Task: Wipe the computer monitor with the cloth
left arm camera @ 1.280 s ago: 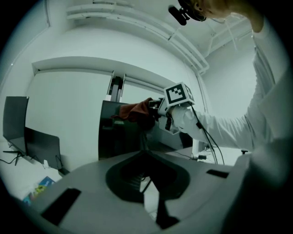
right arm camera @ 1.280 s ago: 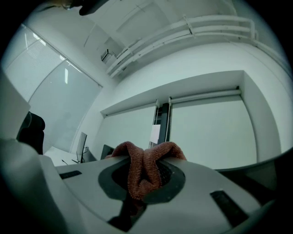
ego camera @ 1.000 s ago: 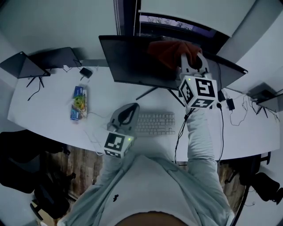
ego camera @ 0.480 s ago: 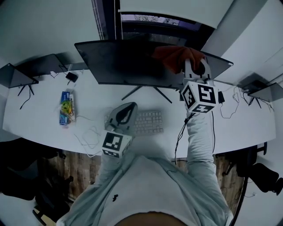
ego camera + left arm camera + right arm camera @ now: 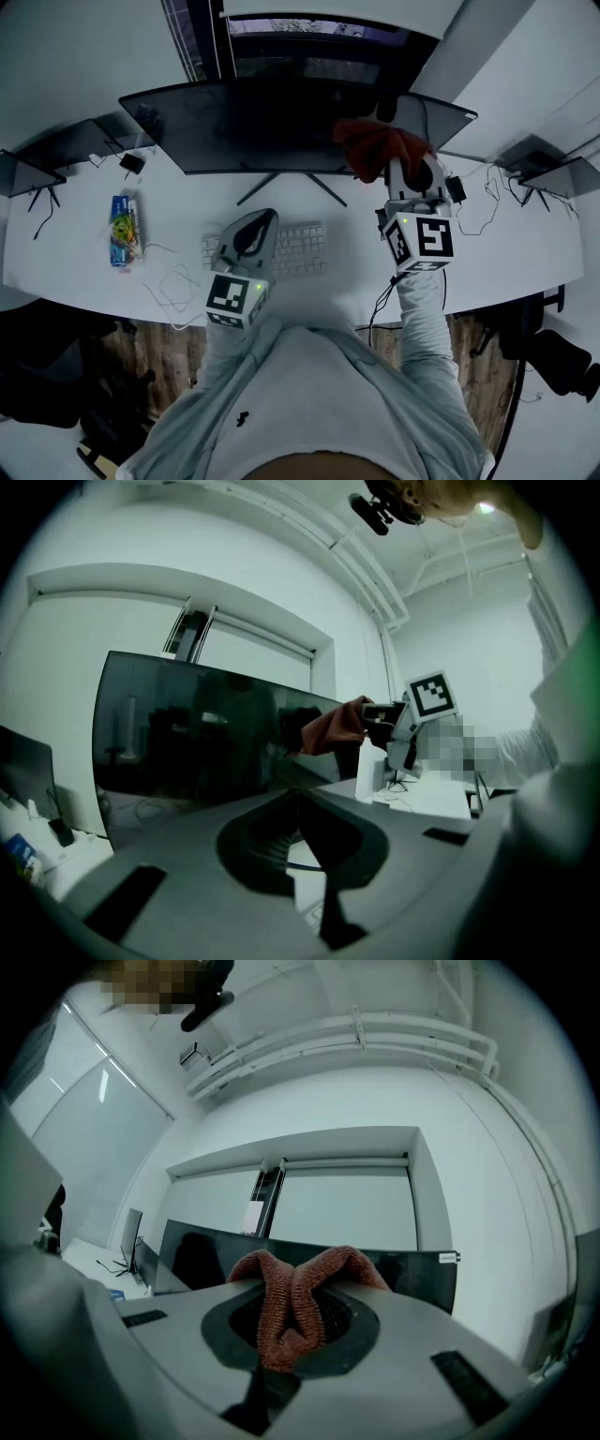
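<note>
Now right hand-held gripper [image 5: 411,171] clamped on rust-red terry cloth [image 5: 373,145] at right end of wide black monitor [image 5: 253,131]; left hand-held gripper [image 5: 249,232] jaws together, empty, over white keyboard [image 5: 306,251].

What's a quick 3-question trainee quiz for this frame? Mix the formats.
1. True or false: the right gripper has its jaws shut on the cloth.
2. Seen from the head view, the left gripper hovers over the: A) keyboard B) mug C) printer
3. Fill in: the cloth is at the monitor's ____ half (the person's own left or right).

Key: 1 true; 2 A; 3 right.
</note>
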Action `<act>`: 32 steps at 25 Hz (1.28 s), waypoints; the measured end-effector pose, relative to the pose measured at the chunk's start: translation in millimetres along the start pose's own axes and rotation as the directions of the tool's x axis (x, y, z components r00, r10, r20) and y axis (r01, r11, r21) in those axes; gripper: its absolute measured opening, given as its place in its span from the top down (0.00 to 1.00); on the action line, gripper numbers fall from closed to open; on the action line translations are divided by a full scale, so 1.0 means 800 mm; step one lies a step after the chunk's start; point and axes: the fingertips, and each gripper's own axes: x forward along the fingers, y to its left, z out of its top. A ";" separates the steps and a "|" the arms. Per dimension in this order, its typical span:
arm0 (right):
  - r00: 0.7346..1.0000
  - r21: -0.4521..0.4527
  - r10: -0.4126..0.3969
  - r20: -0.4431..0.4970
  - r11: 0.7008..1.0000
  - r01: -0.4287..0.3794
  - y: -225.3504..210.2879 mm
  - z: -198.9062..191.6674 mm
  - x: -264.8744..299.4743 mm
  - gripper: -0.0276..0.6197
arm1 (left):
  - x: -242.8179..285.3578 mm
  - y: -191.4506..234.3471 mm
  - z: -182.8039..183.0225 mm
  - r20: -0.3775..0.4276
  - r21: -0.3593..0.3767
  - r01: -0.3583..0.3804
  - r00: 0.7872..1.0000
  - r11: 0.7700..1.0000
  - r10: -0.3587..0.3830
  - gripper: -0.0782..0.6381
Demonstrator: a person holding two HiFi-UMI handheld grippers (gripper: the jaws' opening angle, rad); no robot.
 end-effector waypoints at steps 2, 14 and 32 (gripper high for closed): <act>1.000 -0.013 0.005 -0.018 1.000 -0.006 -0.004 -0.014 -0.019 0.90 | 0.007 -0.010 -0.001 -0.005 0.002 0.009 1.000 1.000 -0.009 0.86; 0.985 -0.023 0.127 -0.117 0.991 -0.131 0.000 -0.115 -0.122 0.90 | 0.041 -0.081 -0.014 -0.026 0.044 0.051 0.998 0.998 -0.049 0.86; 0.947 0.183 0.201 -0.249 0.970 -0.158 -0.034 -0.207 -0.201 0.90 | 0.060 -0.145 -0.022 -0.024 0.054 -0.029 0.999 0.998 0.031 0.86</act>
